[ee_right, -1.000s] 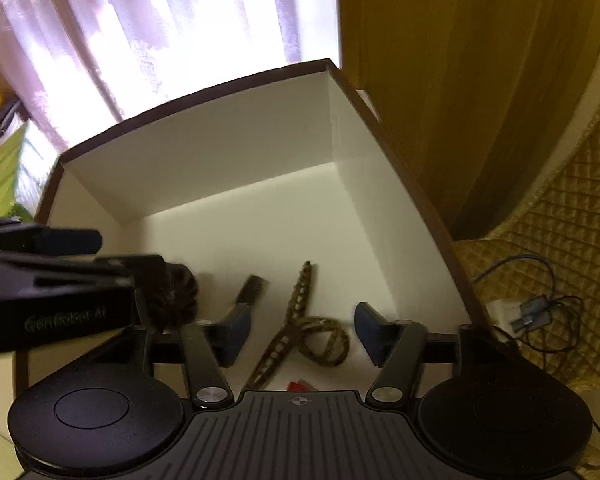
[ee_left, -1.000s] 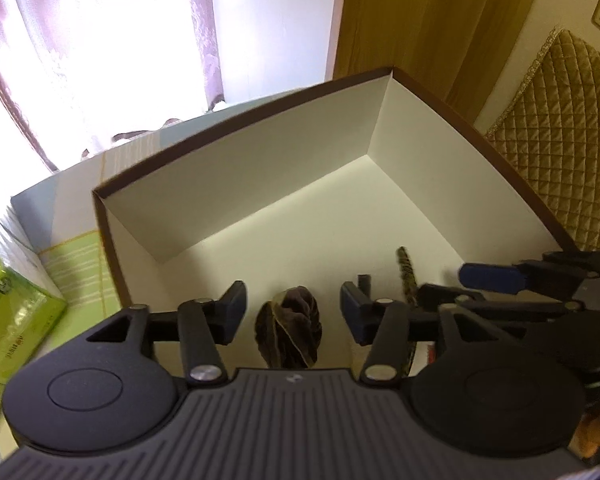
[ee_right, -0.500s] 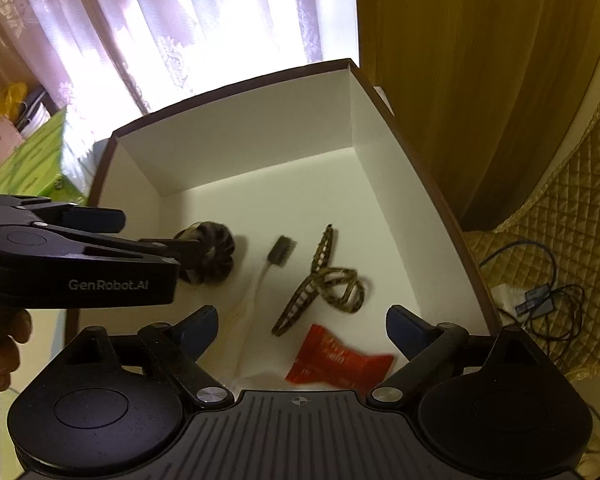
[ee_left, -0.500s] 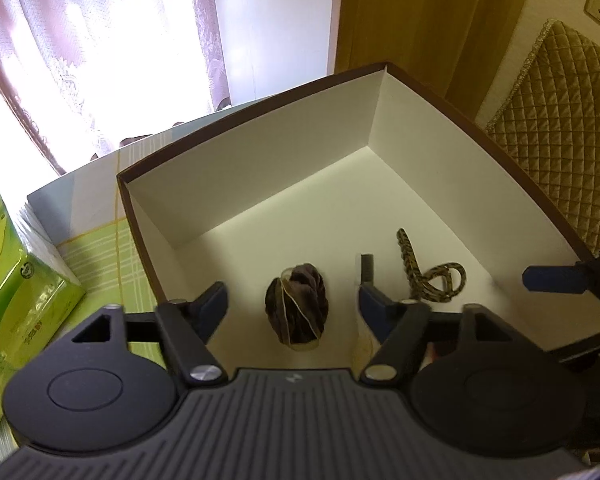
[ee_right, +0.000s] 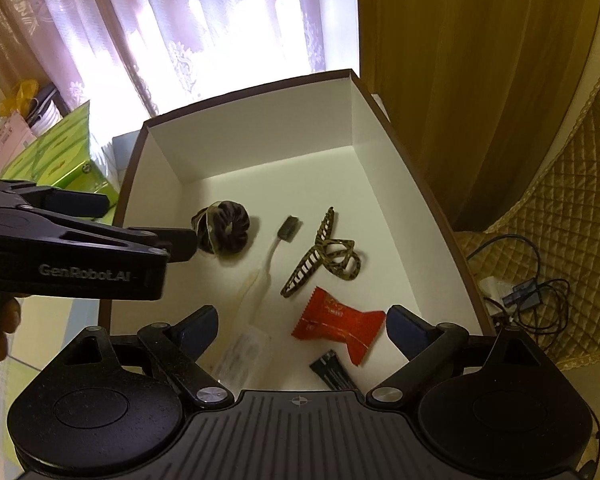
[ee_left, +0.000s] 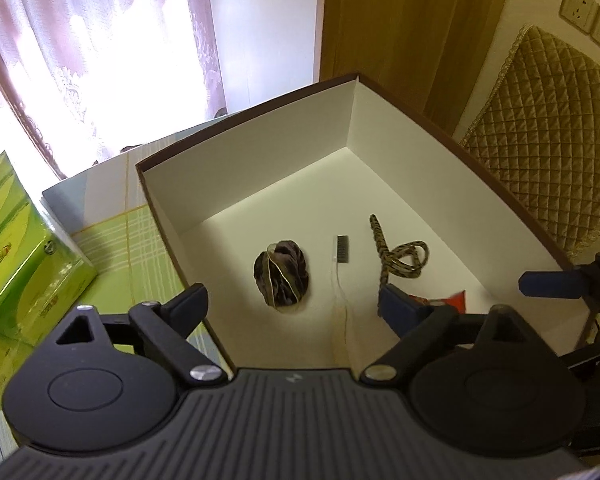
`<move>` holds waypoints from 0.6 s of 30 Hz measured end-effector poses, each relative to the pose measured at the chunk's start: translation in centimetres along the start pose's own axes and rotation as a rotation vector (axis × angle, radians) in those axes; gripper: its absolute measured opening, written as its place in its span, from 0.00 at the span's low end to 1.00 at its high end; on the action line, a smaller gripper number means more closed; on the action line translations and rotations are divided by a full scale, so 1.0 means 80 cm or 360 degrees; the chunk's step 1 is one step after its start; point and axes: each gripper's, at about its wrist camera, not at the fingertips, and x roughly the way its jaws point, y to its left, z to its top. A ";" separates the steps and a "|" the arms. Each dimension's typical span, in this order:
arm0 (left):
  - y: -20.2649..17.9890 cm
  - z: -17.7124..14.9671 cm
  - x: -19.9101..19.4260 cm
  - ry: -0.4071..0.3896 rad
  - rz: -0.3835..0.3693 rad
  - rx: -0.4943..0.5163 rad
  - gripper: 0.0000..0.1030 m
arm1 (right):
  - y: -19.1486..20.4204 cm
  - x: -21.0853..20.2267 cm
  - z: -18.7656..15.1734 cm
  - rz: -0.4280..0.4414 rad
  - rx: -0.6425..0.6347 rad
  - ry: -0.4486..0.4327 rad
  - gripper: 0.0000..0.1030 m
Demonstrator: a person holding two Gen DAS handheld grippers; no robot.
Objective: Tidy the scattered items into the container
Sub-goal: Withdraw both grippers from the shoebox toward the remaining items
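Observation:
A white box with a brown rim [ee_left: 236, 116] [ee_right: 244, 92] holds a dark scrunchie [ee_left: 282, 276] [ee_right: 225, 229], a toothbrush [ee_left: 340, 250] [ee_right: 270, 258], a leopard-print hair claw [ee_left: 400, 254] [ee_right: 324, 256], a red snack packet [ee_right: 338, 320] and a small black item [ee_right: 332, 372]. My left gripper [ee_left: 296, 304] is open and empty above the box's near left part. My right gripper [ee_right: 300, 330] is open and empty above the near end, over the red packet. The left gripper also shows in the right wrist view [ee_right: 148, 232].
Green cartons [ee_left: 16, 248] [ee_right: 56, 156] stand left of the box on a green checked cloth [ee_left: 116, 240]. A quilted gold cushion [ee_left: 552, 120] and cables [ee_right: 532, 296] lie to the right. Curtains [ee_right: 204, 20] hang behind.
Both grippers have risen and pulled back from the box, and their jaws have opened wider. The scrunchie and the hair claw now lie free on the box floor.

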 end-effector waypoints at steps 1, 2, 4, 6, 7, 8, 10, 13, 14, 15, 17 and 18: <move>-0.002 -0.003 -0.006 -0.0011 0.0003 0.0001 0.89 | 0.000 -0.003 -0.002 -0.0003 -0.0003 -0.0009 0.93; -0.003 -0.005 -0.012 -0.0022 0.0005 0.0001 0.89 | 0.001 -0.007 -0.005 -0.0006 -0.0004 -0.0016 0.93; -0.005 -0.010 -0.024 -0.0042 0.0006 -0.0010 0.89 | 0.002 -0.014 -0.010 -0.0004 -0.0003 -0.0031 0.93; -0.005 -0.015 -0.037 -0.0059 0.0002 -0.0026 0.90 | 0.003 -0.022 -0.015 -0.0005 -0.0001 -0.0043 0.93; -0.005 -0.017 -0.043 -0.0067 0.0000 -0.0032 0.90 | 0.003 -0.025 -0.017 -0.0007 0.0001 -0.0051 0.93; -0.005 -0.020 -0.048 -0.0072 0.0000 -0.0034 0.90 | 0.003 -0.029 -0.020 -0.0010 0.0002 -0.0060 0.93; -0.005 -0.026 -0.059 -0.0077 0.0009 -0.0037 0.91 | 0.004 -0.037 -0.023 -0.0011 -0.0002 -0.0076 0.93; -0.007 -0.034 -0.073 -0.0091 0.0016 -0.0035 0.91 | 0.005 -0.050 -0.028 -0.0015 -0.0014 -0.0107 0.93; -0.008 -0.036 -0.077 -0.0098 0.0020 -0.0039 0.91 | 0.006 -0.053 -0.029 -0.0019 -0.0017 -0.0113 0.93; -0.008 -0.039 -0.082 -0.0105 0.0024 -0.0044 0.92 | 0.006 -0.056 -0.030 -0.0023 -0.0020 -0.0119 0.93; -0.009 -0.043 -0.092 -0.0122 0.0026 -0.0061 0.93 | 0.006 -0.063 -0.034 -0.0035 -0.0026 -0.0129 0.93; -0.009 -0.045 -0.097 -0.0128 0.0026 -0.0069 0.93 | 0.007 -0.066 -0.035 -0.0042 -0.0028 -0.0135 0.93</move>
